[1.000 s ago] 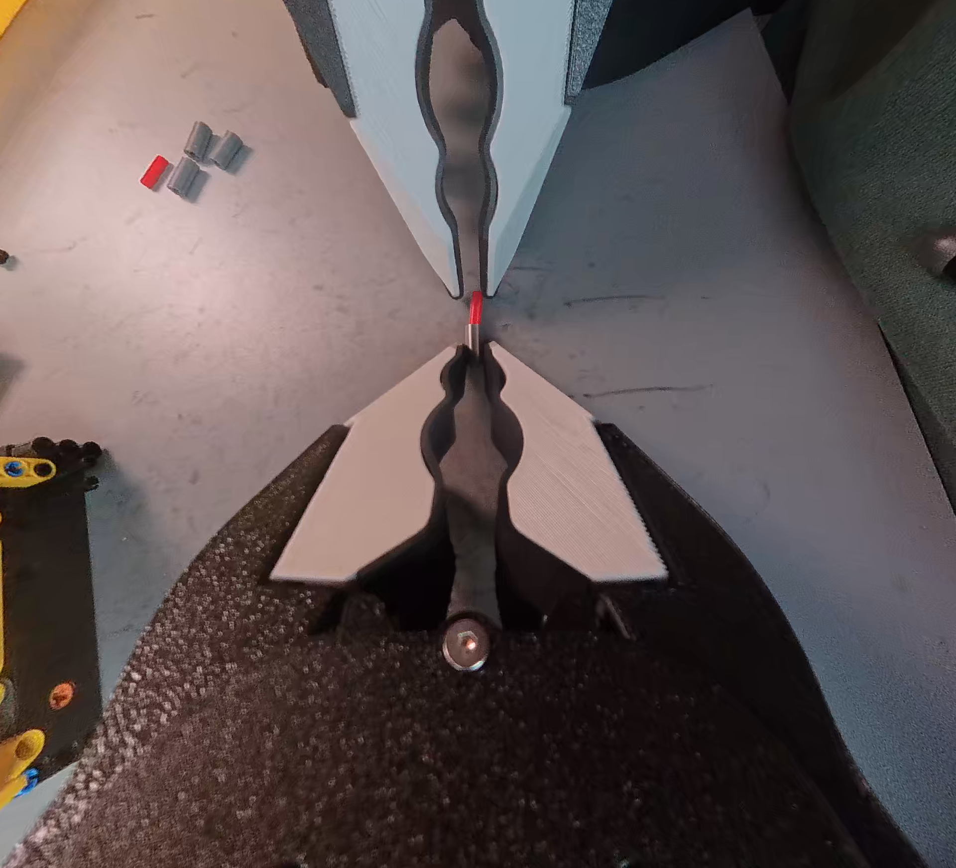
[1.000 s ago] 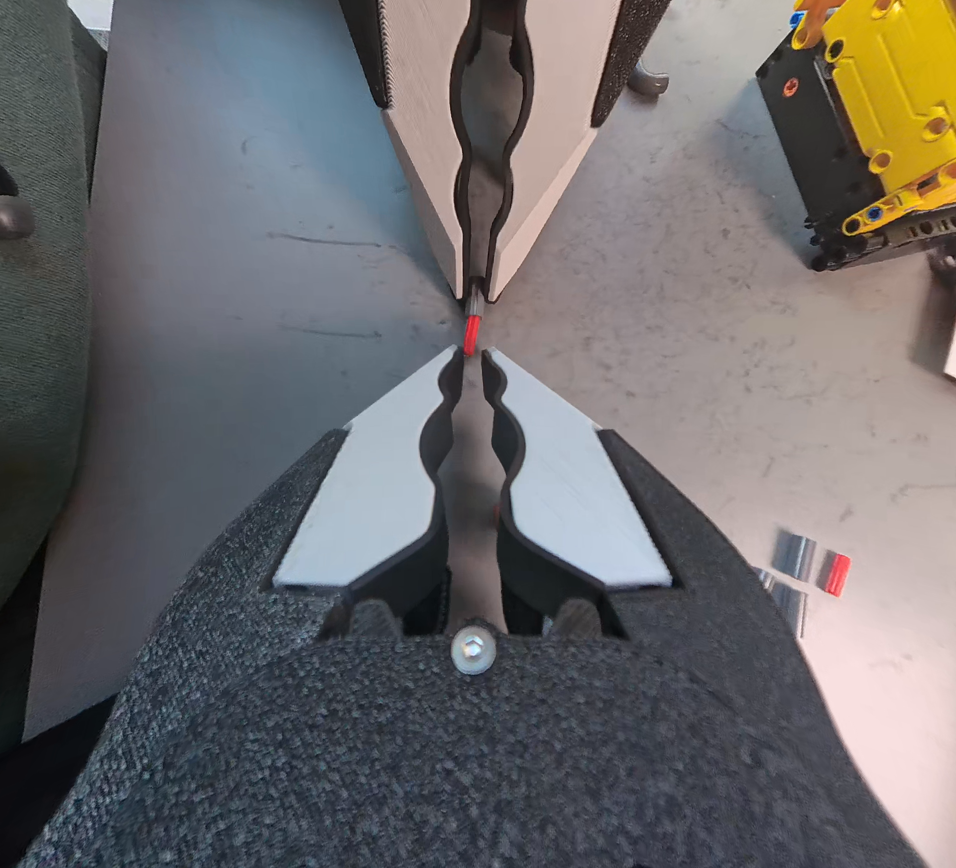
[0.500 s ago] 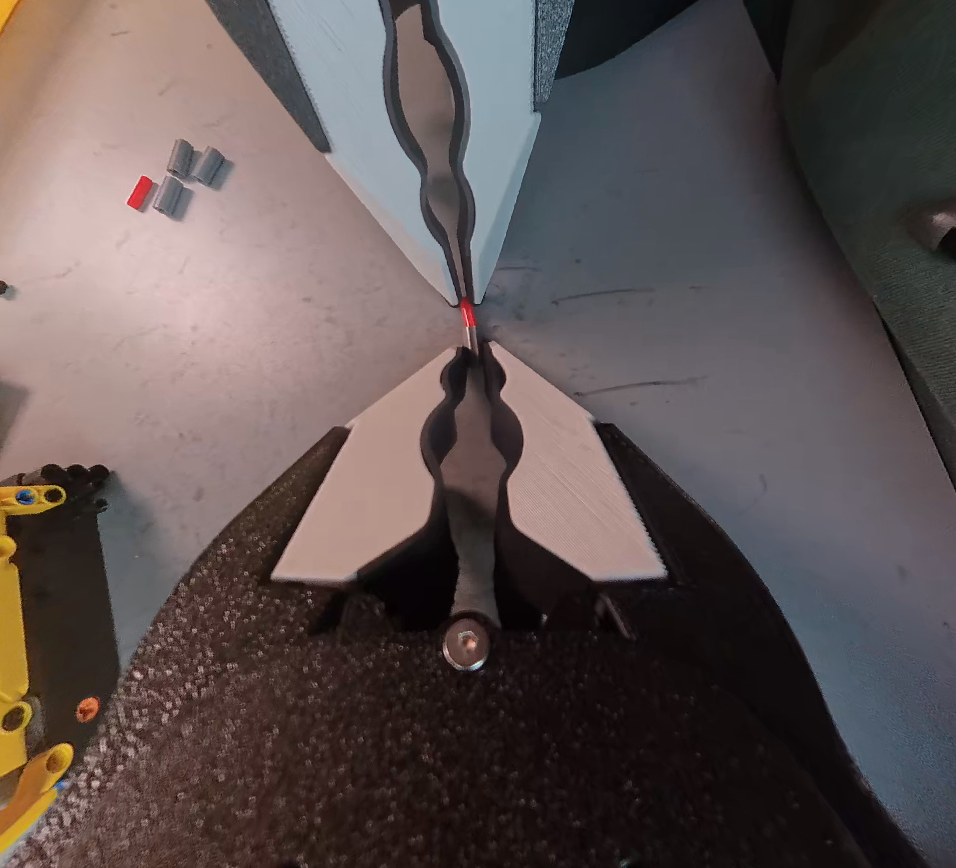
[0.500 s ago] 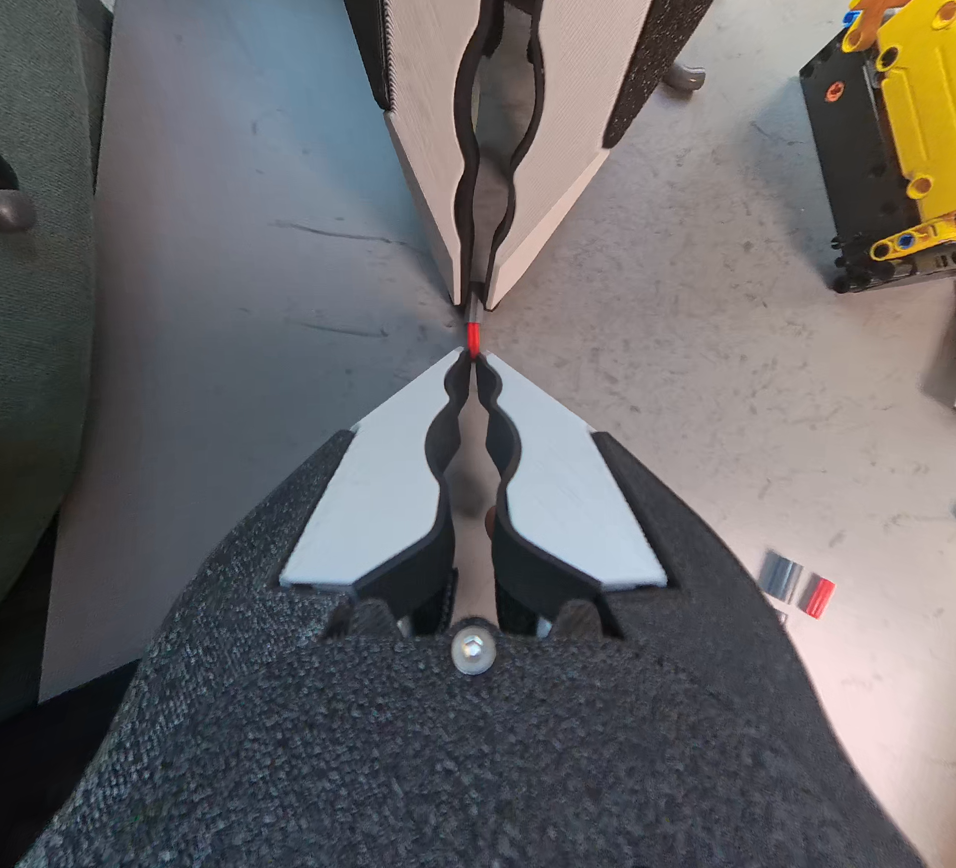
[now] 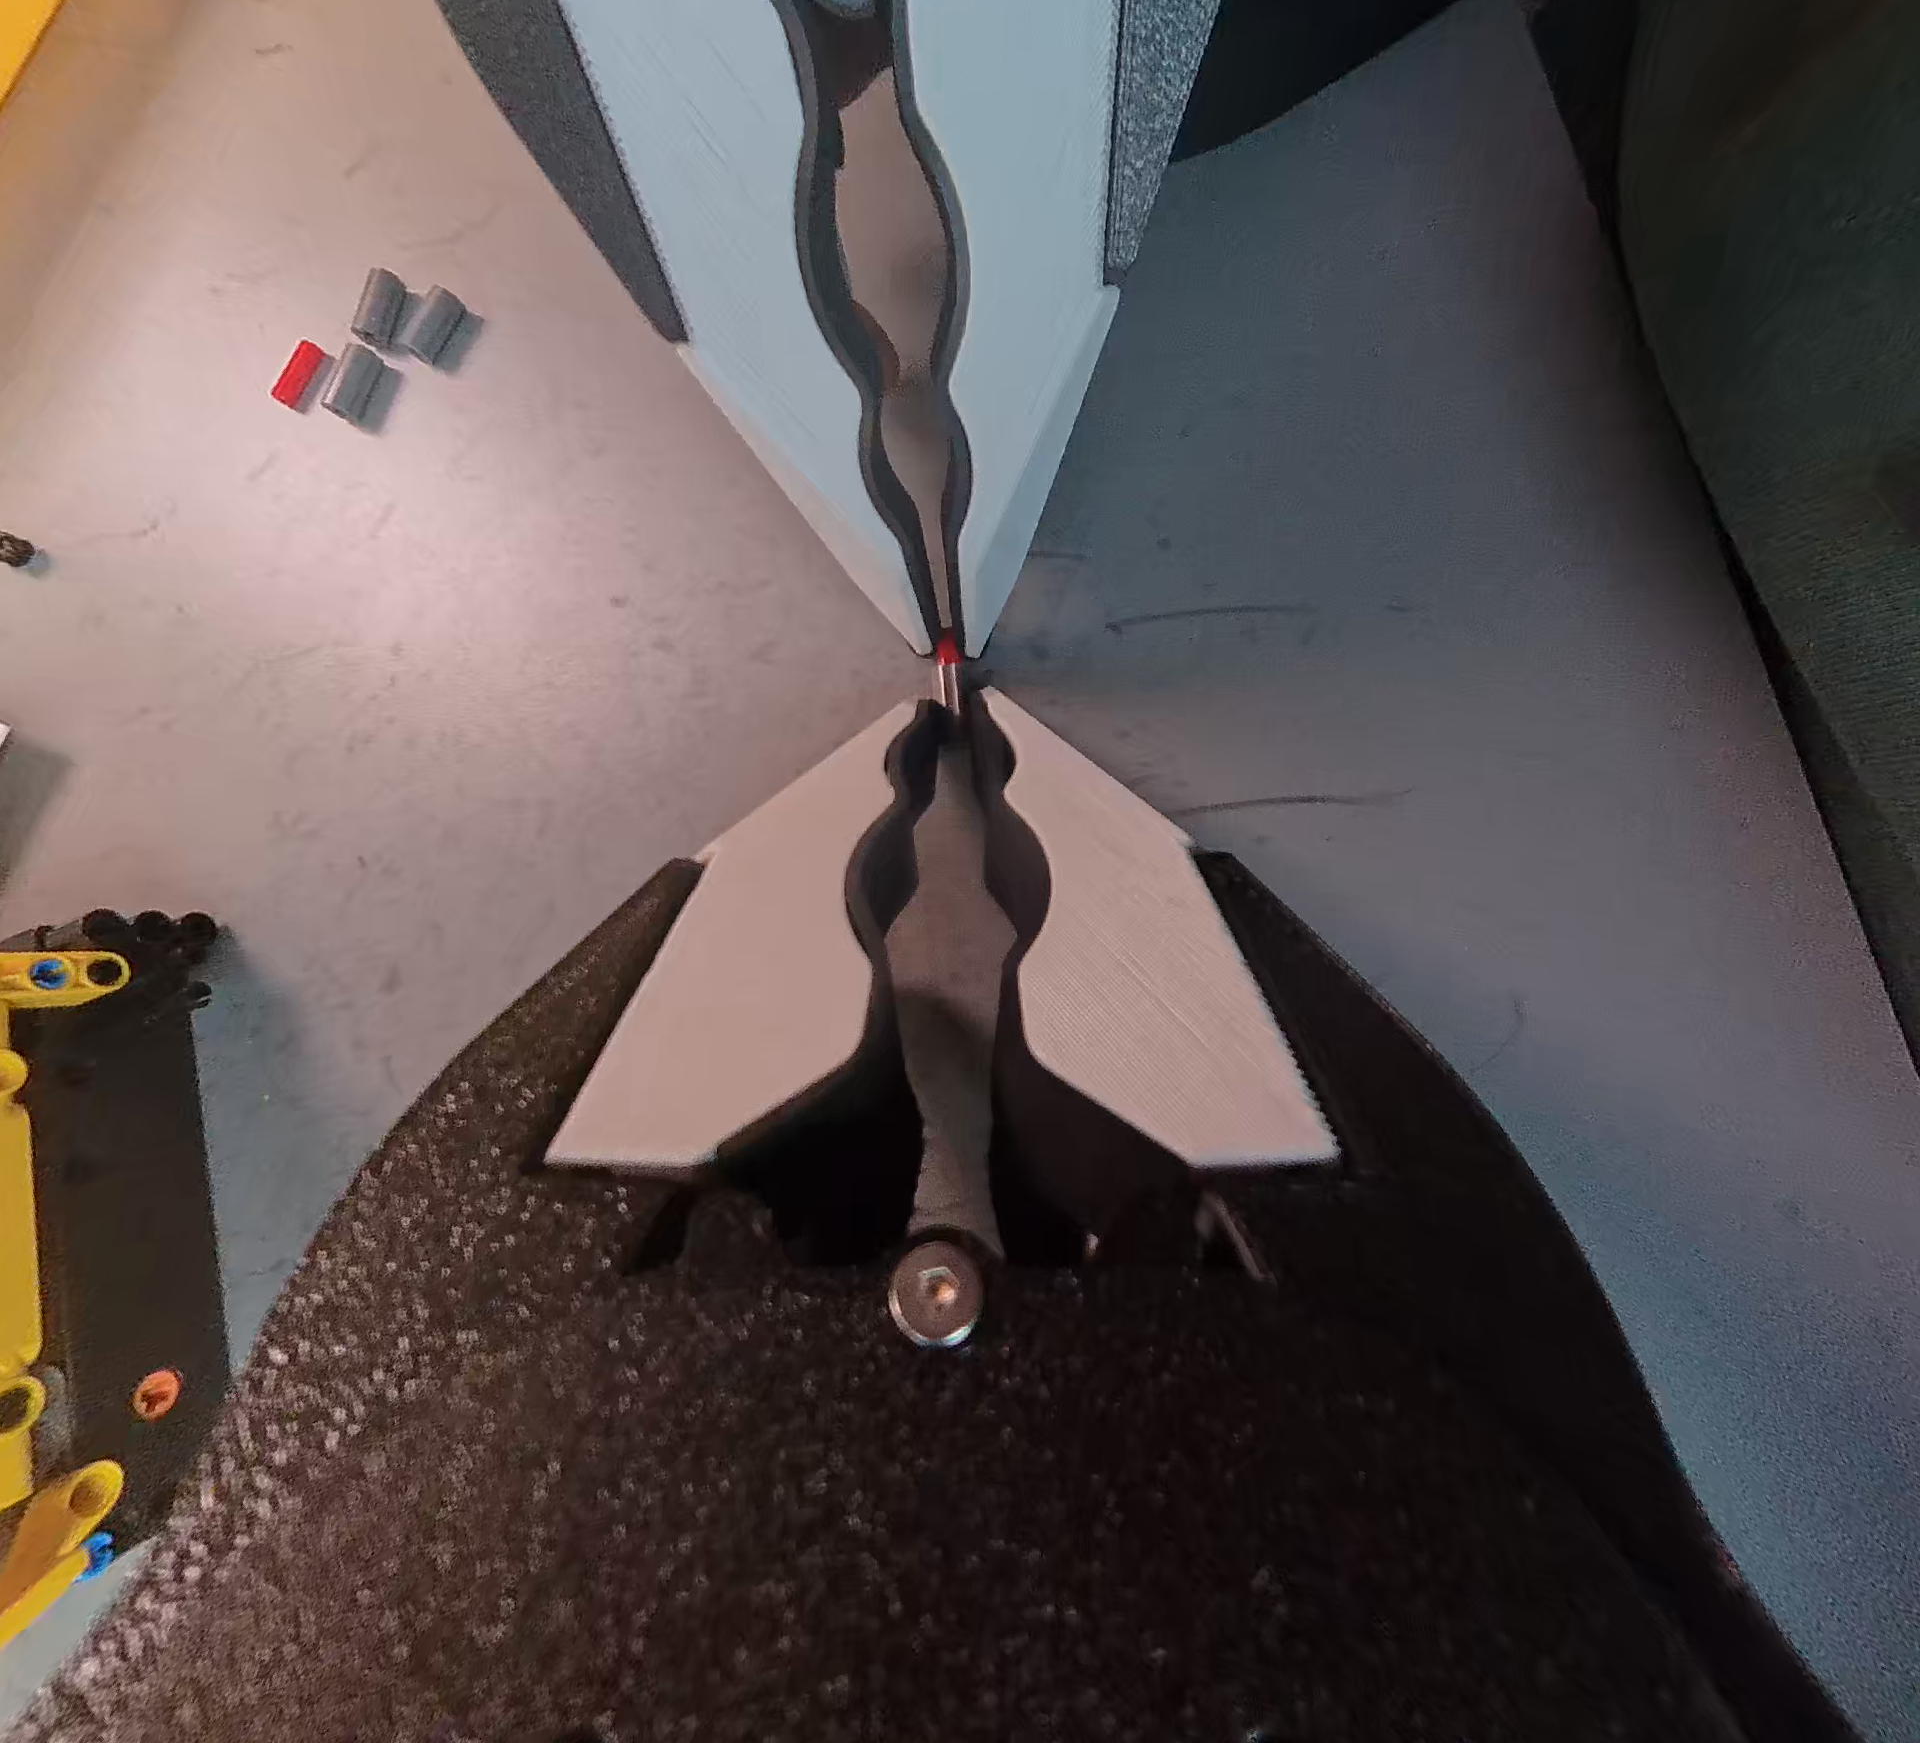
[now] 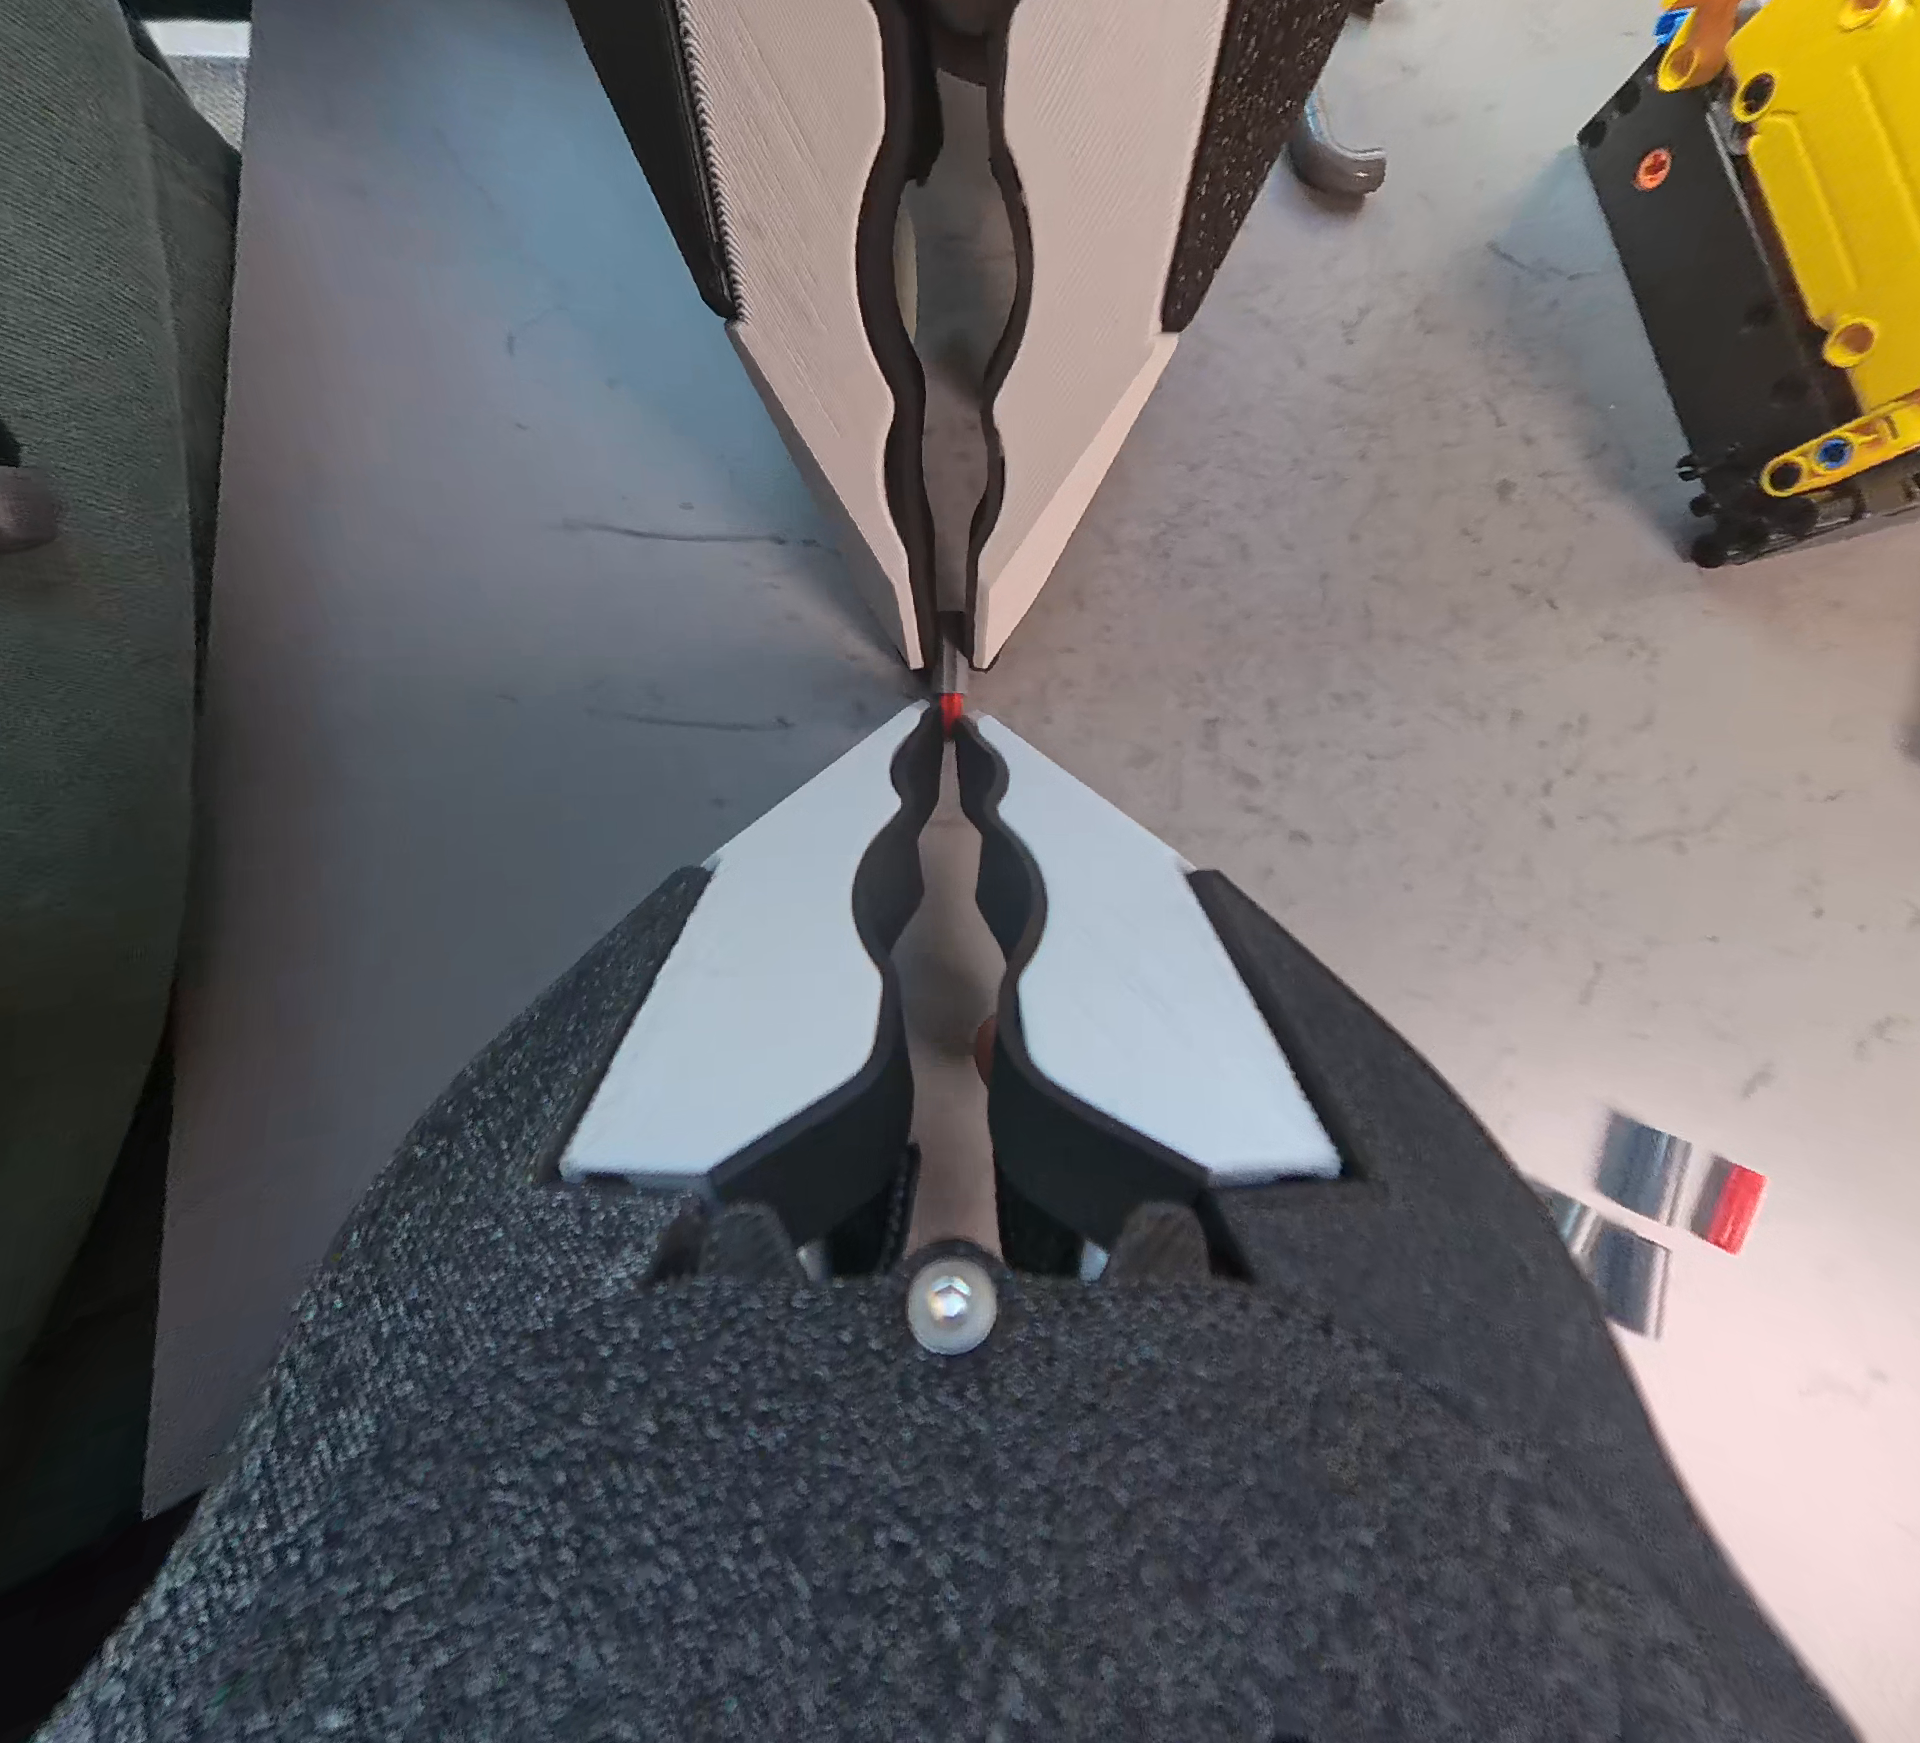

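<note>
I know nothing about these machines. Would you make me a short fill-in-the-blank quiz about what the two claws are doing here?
1. The left gripper pinches the ____ end of the small pin.
2. The right gripper pinches the pin's ____ end.
3. Beside the loose red piece lie ____ grey sleeves.
4. The toy block model is mostly black and ____.

Missing words: grey; red; three; yellow

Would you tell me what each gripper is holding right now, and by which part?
The left gripper pinches the grey sleeve by its near end; the right gripper pinches the red pin by its tail.
</note>
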Demonstrator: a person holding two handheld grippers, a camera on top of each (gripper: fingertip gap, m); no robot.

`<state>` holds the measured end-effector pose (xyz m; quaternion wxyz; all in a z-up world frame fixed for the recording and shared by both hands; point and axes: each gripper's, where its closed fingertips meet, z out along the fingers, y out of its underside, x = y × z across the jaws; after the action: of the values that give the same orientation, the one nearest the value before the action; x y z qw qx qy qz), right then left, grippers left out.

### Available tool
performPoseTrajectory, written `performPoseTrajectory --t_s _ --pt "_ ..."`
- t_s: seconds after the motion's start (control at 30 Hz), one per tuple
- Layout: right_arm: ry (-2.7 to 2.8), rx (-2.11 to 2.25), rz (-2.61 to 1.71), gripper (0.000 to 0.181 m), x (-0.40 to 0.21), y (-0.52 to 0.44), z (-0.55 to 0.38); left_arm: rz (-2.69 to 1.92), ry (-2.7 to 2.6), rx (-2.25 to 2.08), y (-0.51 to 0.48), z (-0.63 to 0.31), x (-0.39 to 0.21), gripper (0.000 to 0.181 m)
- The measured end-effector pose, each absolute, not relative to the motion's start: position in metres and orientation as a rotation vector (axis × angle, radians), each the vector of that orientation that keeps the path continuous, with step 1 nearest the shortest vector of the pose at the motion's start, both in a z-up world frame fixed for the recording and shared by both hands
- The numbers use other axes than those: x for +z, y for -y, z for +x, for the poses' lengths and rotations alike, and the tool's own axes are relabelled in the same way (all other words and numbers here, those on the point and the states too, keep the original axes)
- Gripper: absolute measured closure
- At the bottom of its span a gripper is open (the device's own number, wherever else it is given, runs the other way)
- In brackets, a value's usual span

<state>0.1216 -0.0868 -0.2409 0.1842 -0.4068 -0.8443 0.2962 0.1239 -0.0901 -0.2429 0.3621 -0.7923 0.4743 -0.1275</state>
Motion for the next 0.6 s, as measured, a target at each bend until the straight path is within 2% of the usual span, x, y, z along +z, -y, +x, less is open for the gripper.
performPoseTrajectory --t_s 0.33,0.6 --pt "2.298 0.762 -1.106 0.176 -0.2406 0.086 0.1242 -2.063 -1.218 -0.352 0.0943 0.1215 -0.2432 0.176" --pt "2.344 0.784 -1.105 0.18 -0.241 0.0903 0.1221 -2.075 -1.201 -0.405 0.0953 0.1229 -0.2432 0.177"
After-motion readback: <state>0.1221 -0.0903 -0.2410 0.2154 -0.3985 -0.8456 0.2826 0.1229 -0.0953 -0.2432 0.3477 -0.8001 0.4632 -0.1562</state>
